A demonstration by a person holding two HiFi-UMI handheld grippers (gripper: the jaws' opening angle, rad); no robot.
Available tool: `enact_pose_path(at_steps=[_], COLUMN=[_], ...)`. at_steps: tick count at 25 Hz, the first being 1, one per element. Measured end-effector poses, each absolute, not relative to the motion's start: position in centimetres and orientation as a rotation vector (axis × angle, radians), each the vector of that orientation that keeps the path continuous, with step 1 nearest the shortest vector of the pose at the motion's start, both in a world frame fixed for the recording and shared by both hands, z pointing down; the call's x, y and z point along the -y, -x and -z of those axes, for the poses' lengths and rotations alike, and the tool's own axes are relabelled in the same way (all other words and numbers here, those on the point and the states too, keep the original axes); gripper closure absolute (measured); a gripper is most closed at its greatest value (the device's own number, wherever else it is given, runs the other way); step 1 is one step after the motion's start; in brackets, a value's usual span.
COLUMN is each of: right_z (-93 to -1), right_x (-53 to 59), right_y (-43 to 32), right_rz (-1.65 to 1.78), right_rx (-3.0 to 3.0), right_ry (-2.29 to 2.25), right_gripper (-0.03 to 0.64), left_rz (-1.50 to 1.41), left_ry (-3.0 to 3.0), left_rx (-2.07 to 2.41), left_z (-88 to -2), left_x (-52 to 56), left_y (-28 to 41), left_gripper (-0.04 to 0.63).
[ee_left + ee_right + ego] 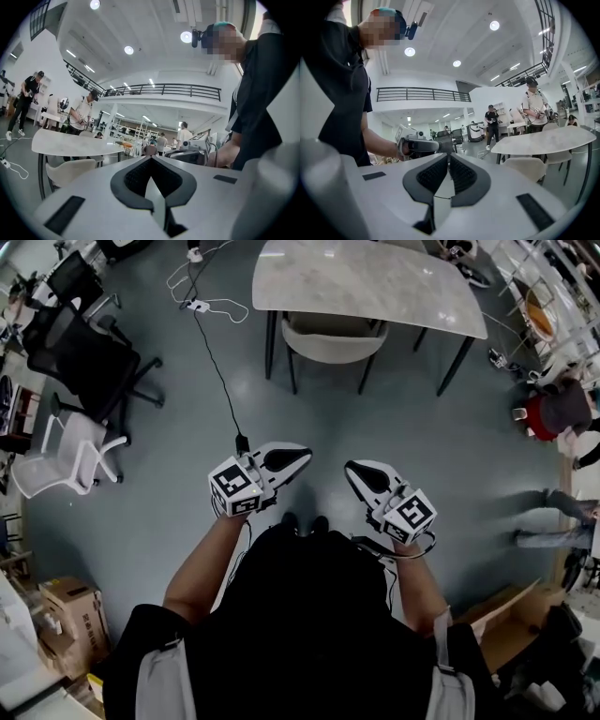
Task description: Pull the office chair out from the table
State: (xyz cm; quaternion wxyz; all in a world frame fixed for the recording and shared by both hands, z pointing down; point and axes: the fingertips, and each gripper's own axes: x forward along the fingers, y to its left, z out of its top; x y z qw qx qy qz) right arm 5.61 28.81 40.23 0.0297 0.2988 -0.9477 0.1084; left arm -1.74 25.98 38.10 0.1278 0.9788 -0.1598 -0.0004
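Left gripper (pixel 300 458) closed; chair (pixel 334 341) facing table (pixel 366 277)

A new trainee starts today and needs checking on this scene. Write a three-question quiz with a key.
1. True or false: the beige chair is pushed in at the table.
2. Pick one: the left hand-held gripper is A) open, B) shut on nothing, C) shut on the chair.
3. Fill in: the black cable lies on the ____.
Key: 1 true; 2 B; 3 floor.
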Motion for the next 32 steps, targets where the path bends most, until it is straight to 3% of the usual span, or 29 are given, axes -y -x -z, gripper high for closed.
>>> enact_pose_path(at_steps=[13, 32], right_z=[-42.6, -44.1], right_x=[-28.3, -22.3], right_y=[-7.7, -7.3], right_rz=[-0.377, -0.364], right_rx=[2.878, 2.806], right_ry=[-0.871, -0.877], right_gripper=[0.595, 0.595], left_rz=[-0.155, -0.103], left_ry=[-2.828, -2.823], left_rx=[0.512, 0.507], left_z=[-41.0, -41.3], left_x=[-27.6, -21.4], left_y=[-2.3, -2.1], left_gripper=[0.583, 0.584])
